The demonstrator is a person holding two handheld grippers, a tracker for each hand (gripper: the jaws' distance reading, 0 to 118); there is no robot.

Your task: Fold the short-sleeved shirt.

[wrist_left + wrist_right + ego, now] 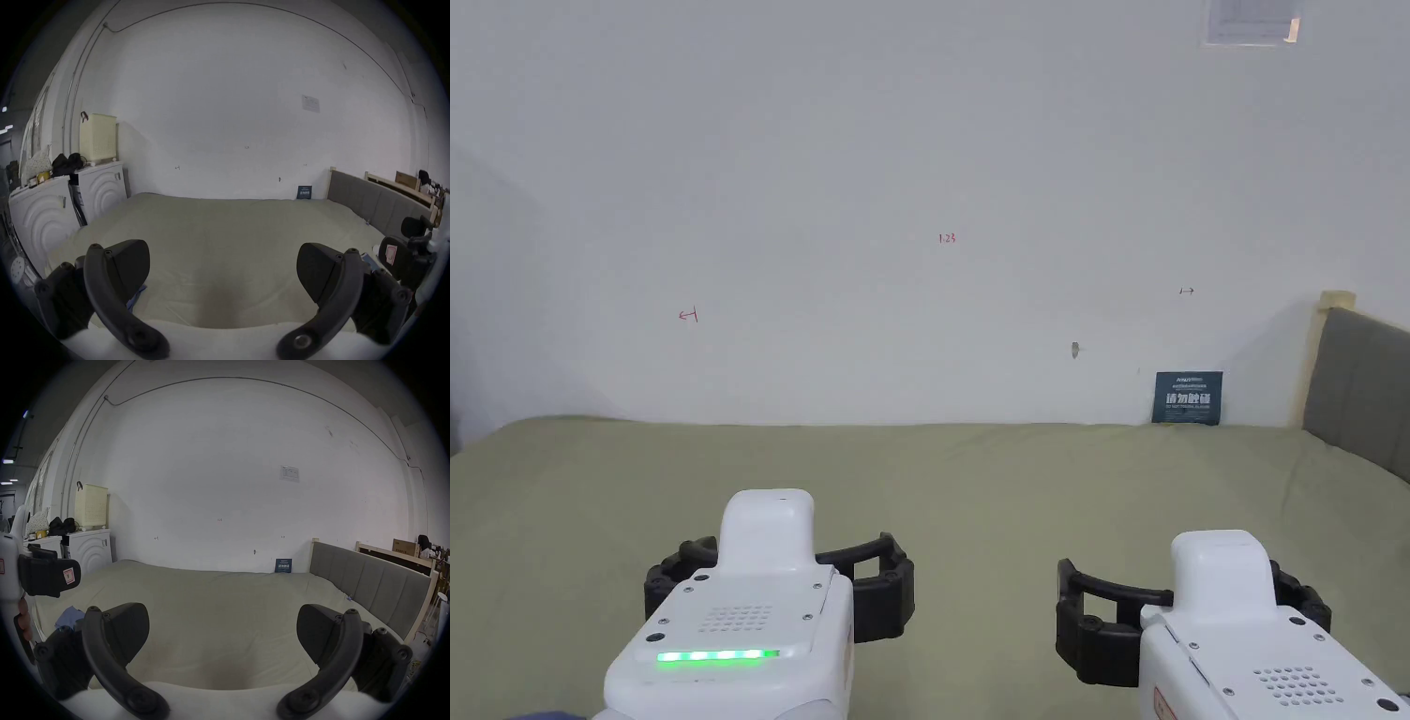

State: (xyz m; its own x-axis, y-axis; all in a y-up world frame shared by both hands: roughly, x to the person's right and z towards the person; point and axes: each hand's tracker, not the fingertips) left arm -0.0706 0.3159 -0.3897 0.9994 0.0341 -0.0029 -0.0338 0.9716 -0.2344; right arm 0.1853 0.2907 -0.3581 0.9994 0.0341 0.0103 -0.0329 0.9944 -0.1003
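Both tongs are held level above the near part of the bed (975, 469), side by side and well apart, each spread wide with nothing between its jaws. The left tongs (780, 562) and the right tongs (1191, 609) point toward the white wall (919, 169) rather than down at the sheet, which reads as a ready pose ahead of any reach. Judging from that, folding has not begun.

The shirt is off to the left, at the near left part of the bed. In the right gripper view a crumpled blue garment (67, 617) lies on the pale green sheet, below the left tongs (50, 576) seen from the side. It is most likely the short-sleeved shirt, though no sleeve, collar or hem can be made out, so its layout is unknown. Much of it is cut off behind the right tongs' (222, 630) own jaw. In the left gripper view only a sliver of blue cloth (138, 293) peeks past the left jaw of the left tongs (222, 270).

The open stretch of sheet ahead is probably where the shirt would be spread, since it is flat and bare. Beside the bed on the left stand 2 white appliances (90, 550) with a cream basket (90, 506) on top; a grey padded headboard (370, 579) runs along the right.
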